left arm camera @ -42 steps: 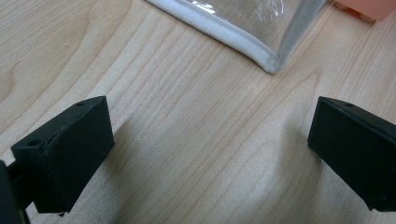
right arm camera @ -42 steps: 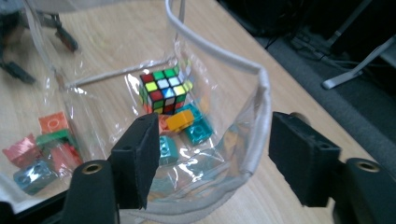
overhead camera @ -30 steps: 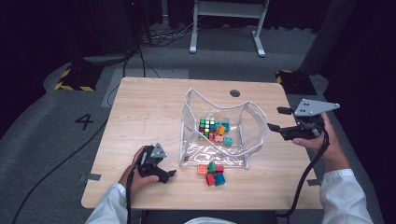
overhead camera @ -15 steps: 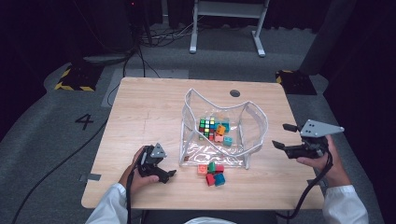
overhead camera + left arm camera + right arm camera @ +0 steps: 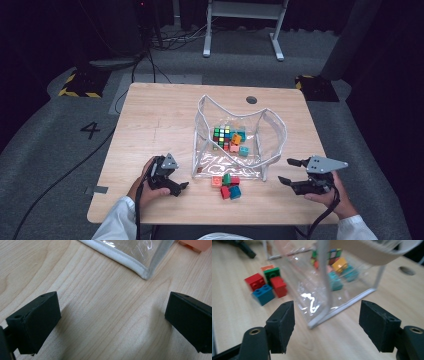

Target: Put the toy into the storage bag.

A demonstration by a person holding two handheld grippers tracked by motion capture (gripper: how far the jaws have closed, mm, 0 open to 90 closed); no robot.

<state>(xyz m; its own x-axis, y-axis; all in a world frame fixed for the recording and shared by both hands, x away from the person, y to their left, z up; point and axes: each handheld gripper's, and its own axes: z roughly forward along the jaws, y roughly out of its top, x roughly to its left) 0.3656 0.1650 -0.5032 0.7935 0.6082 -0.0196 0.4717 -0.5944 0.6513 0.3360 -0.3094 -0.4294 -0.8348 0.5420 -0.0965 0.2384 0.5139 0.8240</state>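
Bricks: a small cluster of loose toy bricks (image 5: 227,186) is seen on the worktop (image 5: 160,120), just in front of the near wall of the clear bag (image 5: 240,150); red, green, blue and orange pieces are told apart in the right gripper view (image 5: 265,285).
Bag: it is stood upright with its mouth open to the top, so that pieces can be dropped in from above; a puzzle cube (image 5: 221,136) and several bricks are already held inside it.
Bag axis: the long side is laid roughly left to right across the worktop, and the broad clear face is turned toward the person.
Brick axis: the pieces are scattered, touching each other, with studs up; no single common direction can be told.
Left claw (image 5: 181,188): it is released, with jaws wide apart and nothing between them; it is rested low on the worktop, just beside the near left corner of the bag (image 5: 146,275), with the bricks near.
Right claw (image 5: 291,172): it is released as well, with nothing held; it is kept to the right of the bag, pointed toward its near right corner (image 5: 317,320).
Judgement: the bricks outside are probably placed there to be picked up and put into the bag one by one.
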